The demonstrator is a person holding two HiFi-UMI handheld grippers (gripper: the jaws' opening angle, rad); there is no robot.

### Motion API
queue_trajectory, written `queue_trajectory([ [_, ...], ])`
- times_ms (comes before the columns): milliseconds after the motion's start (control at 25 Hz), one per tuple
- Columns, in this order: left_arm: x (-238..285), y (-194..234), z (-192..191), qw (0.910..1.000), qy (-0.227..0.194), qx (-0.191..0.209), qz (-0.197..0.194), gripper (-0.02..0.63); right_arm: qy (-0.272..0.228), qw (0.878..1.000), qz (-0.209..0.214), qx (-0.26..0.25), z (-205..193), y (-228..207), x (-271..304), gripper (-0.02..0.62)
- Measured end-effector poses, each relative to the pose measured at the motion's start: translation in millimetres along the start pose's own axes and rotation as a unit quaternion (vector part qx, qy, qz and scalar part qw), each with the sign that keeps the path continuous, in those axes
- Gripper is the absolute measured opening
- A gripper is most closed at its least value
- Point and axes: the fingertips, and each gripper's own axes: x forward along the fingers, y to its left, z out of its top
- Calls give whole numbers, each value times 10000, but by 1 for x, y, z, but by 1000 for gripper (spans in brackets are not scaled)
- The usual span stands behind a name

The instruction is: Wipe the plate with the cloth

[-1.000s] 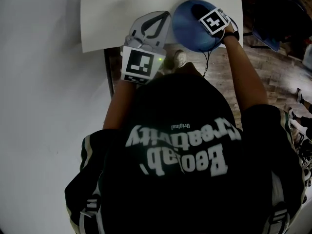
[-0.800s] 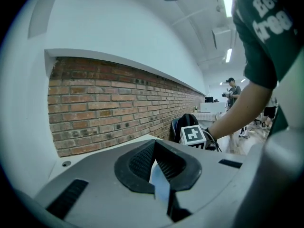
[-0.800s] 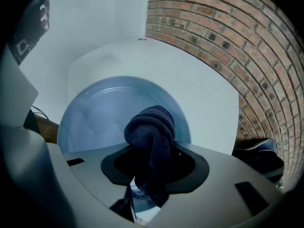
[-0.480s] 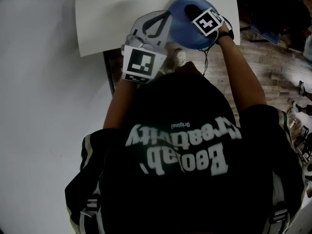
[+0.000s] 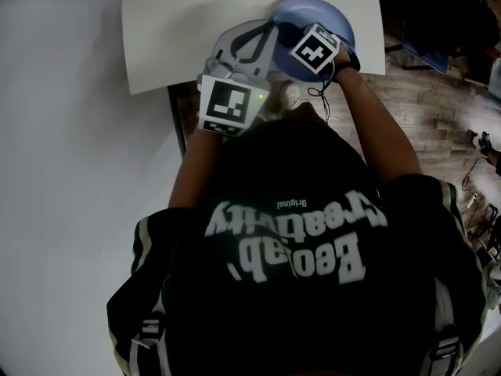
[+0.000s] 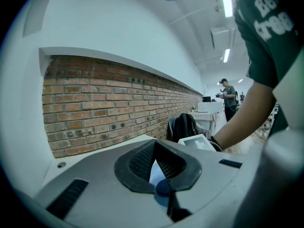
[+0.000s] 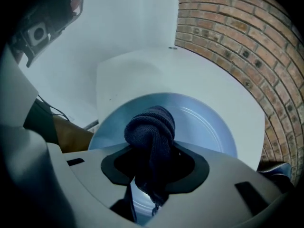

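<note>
Head view: a blue plate (image 5: 333, 14) sits at the near edge of a white desk (image 5: 188, 22). The left gripper (image 5: 268, 28) meets its left rim, and the right gripper (image 5: 301, 34) is over its middle. Whether the plate rests flat or is raised cannot be told. So close to the edge, a hard sideways stroke could push it off the desk.

Left gripper view: the fingers are nearly closed and pinch a thin blue sliver, which is the plate's rim. The grip is narrow and on the edge only. Downward wiping pressure far from it could lever the rim out of the fingers or tip the plate.

Right gripper view: the fingers are clamped on a dark knitted cloth (image 7: 149, 125), bunched into a knot above the plate's centre. Little cloth projects past the fingers, so a steep approach may scrape the fingers on the plate, and the cloth could drag loose.
</note>
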Motion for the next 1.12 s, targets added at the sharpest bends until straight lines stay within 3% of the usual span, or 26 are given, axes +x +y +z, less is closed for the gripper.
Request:
queue_trajectory([
  [280,0,-5,-8,9999,-4,32,-112,2,303,9958,-614,603,-45,-61,-9,144],
  [520,3,-7,-2,9999,8,75,-149,2,368,9908,-770,1046,-70,-91,-23,144],
  [640,1,-10,-4,9998,7,85,-163,2,382,9922,-638,1002,-67,-74,-20,144],
  [760,4,-10,-2,9998,15,77,-161,2,334,9948,-99,959,-54,-38,-14,144],
  [1120,8,-17,1,9997,10,73,-214,2,130,9982,571,163,-22,43,-8,144],
])
